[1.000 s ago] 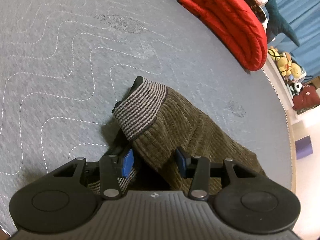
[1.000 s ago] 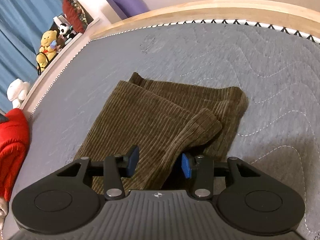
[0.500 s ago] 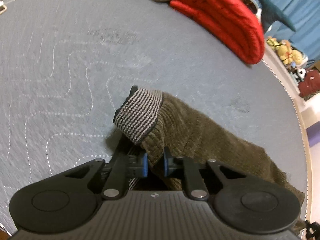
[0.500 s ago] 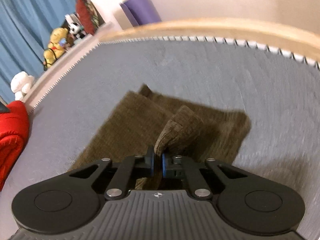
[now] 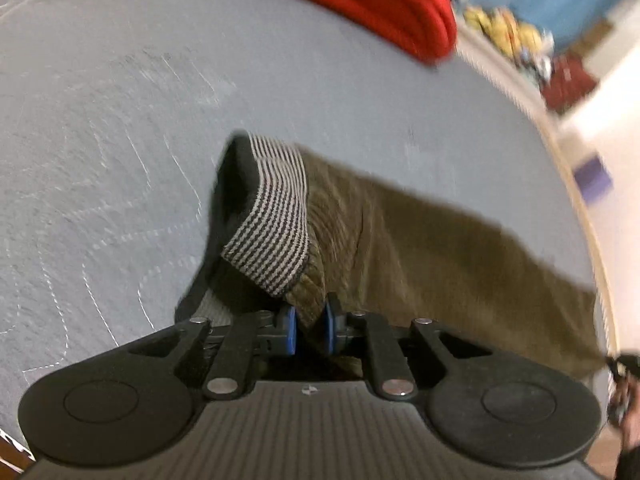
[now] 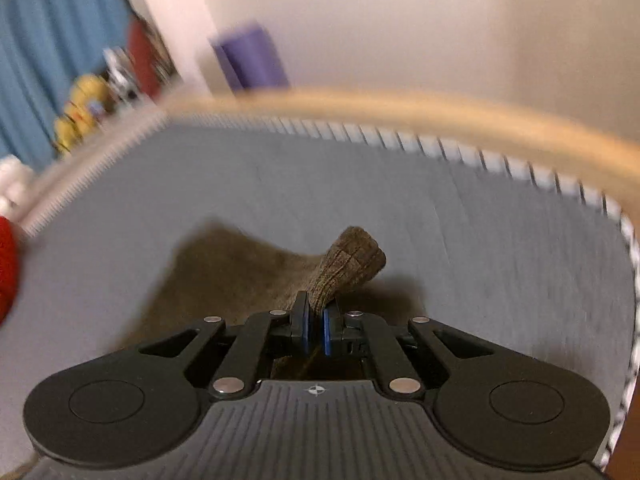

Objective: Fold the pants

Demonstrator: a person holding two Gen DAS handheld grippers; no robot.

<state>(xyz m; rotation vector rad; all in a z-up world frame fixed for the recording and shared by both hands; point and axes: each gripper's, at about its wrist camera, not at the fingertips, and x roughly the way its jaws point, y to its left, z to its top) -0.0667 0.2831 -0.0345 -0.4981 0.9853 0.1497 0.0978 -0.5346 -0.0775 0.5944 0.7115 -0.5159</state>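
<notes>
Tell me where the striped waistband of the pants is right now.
In the left wrist view the striped waistband sits at centre, lifted off the grey mattress, just above and left of the left tool, which pinches the olive corduroy beside it.

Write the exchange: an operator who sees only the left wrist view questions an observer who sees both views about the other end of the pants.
Operator: Is the right claw gripping anything?
Observer: Yes. The right claw is shut on a bunched end of the pants.
Operator: Is that end flat on the bed?
Observer: No. It sticks up past the claw, while the blurred rest of the fabric lies lower, on the grey mattress.
</notes>
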